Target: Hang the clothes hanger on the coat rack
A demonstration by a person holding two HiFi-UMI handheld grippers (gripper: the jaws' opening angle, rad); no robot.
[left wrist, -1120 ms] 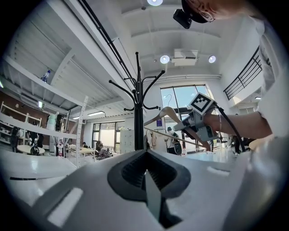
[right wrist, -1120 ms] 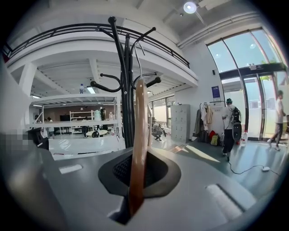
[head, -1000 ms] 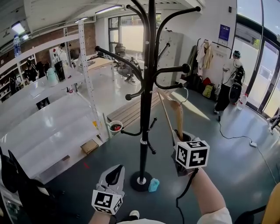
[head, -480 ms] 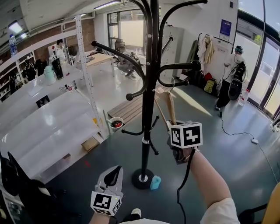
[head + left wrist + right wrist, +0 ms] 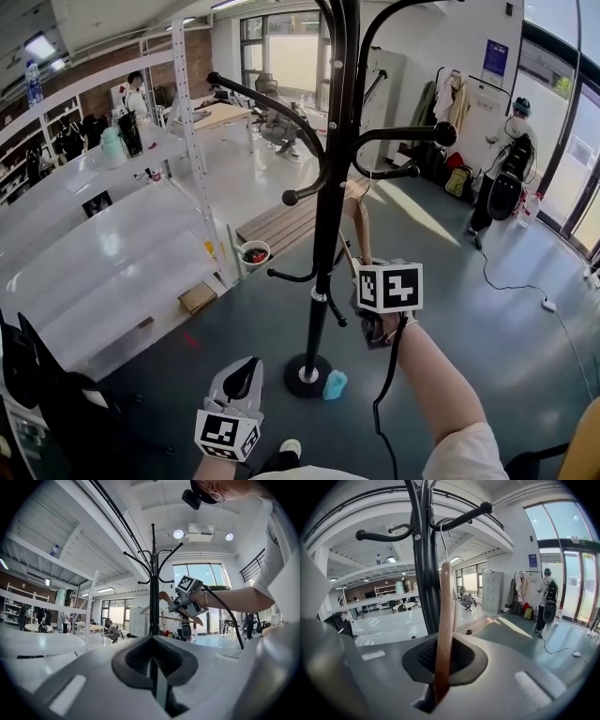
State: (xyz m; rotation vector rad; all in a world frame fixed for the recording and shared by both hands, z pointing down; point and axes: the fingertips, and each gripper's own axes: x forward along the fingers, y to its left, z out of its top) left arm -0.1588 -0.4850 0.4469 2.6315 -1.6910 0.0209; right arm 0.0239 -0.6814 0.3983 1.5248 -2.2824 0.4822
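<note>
The person is standing close to the black coat rack [image 5: 330, 187] and is holding the right gripper [image 5: 367, 281] up beside its pole. Seen from the right gripper view, that gripper [image 5: 440, 667] is clamping the wooden clothes hanger [image 5: 443, 620] edge-on between its jaws, with the wood running straight up out of the grip. The hanger's thin wire hook [image 5: 443, 541] is reaching up right beside one of the rack's curved arms [image 5: 459, 516]. I cannot tell from here whether it is resting on that arm. In the head view the hanger [image 5: 356, 211] is sitting just right of the pole, below the knobbed arms.

The left gripper [image 5: 242, 380] is hanging low near the rack's round base [image 5: 302, 373]. Its jaws are pressing together with nothing between them, and it is pointing towards the rack [image 5: 153, 588].
</note>
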